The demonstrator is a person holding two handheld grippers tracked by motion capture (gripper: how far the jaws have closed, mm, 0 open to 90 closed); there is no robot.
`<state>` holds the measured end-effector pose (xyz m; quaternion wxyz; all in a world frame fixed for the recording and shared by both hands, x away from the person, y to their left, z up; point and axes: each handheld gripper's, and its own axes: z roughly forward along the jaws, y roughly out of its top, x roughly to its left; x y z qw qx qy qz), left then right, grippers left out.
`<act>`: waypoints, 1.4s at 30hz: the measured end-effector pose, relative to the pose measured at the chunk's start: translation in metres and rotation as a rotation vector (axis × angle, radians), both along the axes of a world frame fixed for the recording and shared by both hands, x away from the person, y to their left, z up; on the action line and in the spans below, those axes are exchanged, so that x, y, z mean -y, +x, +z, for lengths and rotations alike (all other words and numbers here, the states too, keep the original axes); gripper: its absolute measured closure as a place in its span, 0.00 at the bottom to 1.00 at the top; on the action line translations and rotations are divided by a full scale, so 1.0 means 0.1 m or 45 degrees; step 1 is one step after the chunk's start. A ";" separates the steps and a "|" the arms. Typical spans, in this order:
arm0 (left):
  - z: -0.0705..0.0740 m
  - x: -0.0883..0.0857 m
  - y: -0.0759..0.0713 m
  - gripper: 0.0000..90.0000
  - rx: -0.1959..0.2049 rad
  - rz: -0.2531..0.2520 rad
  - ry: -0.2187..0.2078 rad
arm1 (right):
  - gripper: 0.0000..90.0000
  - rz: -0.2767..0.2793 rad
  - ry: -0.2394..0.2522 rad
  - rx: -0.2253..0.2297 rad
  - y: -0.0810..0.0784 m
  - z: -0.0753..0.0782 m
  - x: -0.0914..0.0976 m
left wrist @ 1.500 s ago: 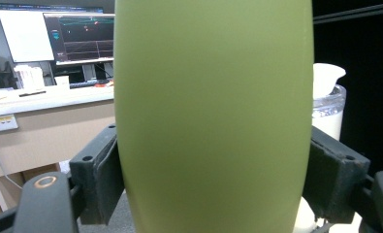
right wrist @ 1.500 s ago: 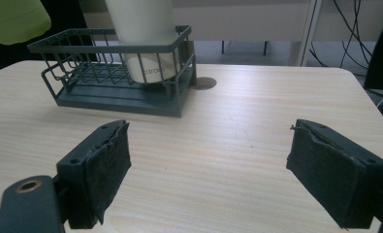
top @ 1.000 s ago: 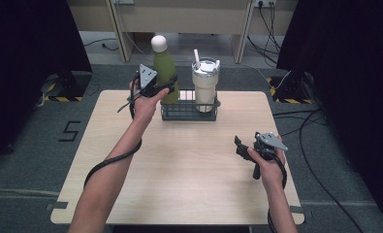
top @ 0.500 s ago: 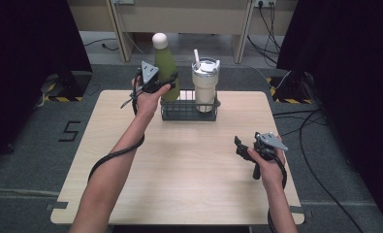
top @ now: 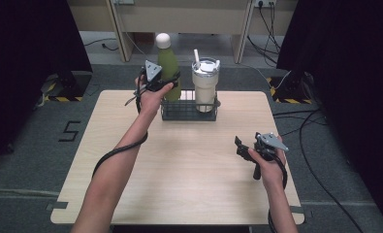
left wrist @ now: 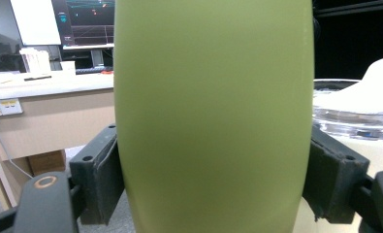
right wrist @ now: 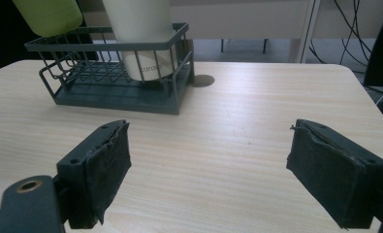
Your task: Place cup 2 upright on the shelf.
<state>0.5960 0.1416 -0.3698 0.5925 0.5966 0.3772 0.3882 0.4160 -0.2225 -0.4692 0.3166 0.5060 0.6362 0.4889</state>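
Green bottle [top: 168, 73], cream tumbler [top: 205, 90], dark wire basket [top: 186, 110]

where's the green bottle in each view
High view: the green bottle stands top centre, at the wire basket's left end, gripped by the left gripper.
Left gripper view: it fills the middle, between the jaws.
Right gripper view: its base is at top left.
Shared landmark: the white tumbler beside it.

Bare forearms; each black gripper [top: 156, 82] [top: 242, 146] carries a grey three-cornered plate, a trailing black cable and padded fingers [right wrist: 104, 167].
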 end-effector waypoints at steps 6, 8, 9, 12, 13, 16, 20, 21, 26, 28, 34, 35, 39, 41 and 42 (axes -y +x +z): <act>-0.04 0.01 0.04 0.23 -0.015 0.008 0.007 | 0.17 0.002 -0.001 -0.001 0.00 0.00 0.00; -0.06 0.01 0.05 0.23 -0.023 0.010 0.006 | 0.17 0.003 -0.001 -0.001 0.00 0.00 0.00; -0.08 0.02 0.06 0.23 -0.028 0.009 0.006 | 0.17 0.002 0.000 -0.001 0.00 -0.01 0.00; -0.12 0.03 0.08 0.23 -0.038 0.012 0.014 | 0.17 0.004 -0.007 -0.001 0.00 -0.01 0.00; -0.13 0.03 0.09 0.23 -0.039 0.014 0.016 | 0.17 0.004 -0.008 -0.001 0.00 -0.01 0.00; -0.15 0.03 0.11 0.23 -0.050 0.015 0.022 | 0.17 0.004 -0.009 -0.004 0.00 -0.02 0.00; -0.20 0.04 0.13 0.23 -0.067 0.020 0.032 | 0.17 0.012 -0.011 -0.008 0.01 -0.03 -0.01; -0.21 0.04 0.14 0.23 -0.070 0.021 0.030 | 0.17 0.013 -0.012 -0.009 0.01 -0.04 -0.01; -0.26 0.04 0.16 0.23 -0.091 0.024 0.028 | 0.17 0.014 -0.010 -0.018 0.01 -0.04 -0.02; -0.27 0.04 0.17 0.23 -0.093 0.022 0.031 | 0.17 0.016 -0.013 -0.015 0.01 -0.04 -0.02; -0.32 0.06 0.18 0.23 -0.111 0.026 0.038 | 0.17 0.017 -0.013 -0.018 0.01 -0.04 -0.03; -0.33 0.06 0.19 0.23 -0.113 0.026 0.038 | 0.17 0.018 -0.014 -0.017 0.01 -0.04 -0.03; -0.36 0.07 0.19 0.23 -0.126 0.027 0.042 | 0.17 0.017 -0.012 -0.017 0.01 -0.05 -0.03; -0.38 0.07 0.20 0.23 -0.131 0.029 0.044 | 0.17 0.018 -0.015 -0.017 0.01 -0.05 -0.03; -0.39 0.07 0.20 0.23 -0.133 0.030 0.046 | 0.17 0.018 -0.015 -0.017 0.01 -0.05 -0.03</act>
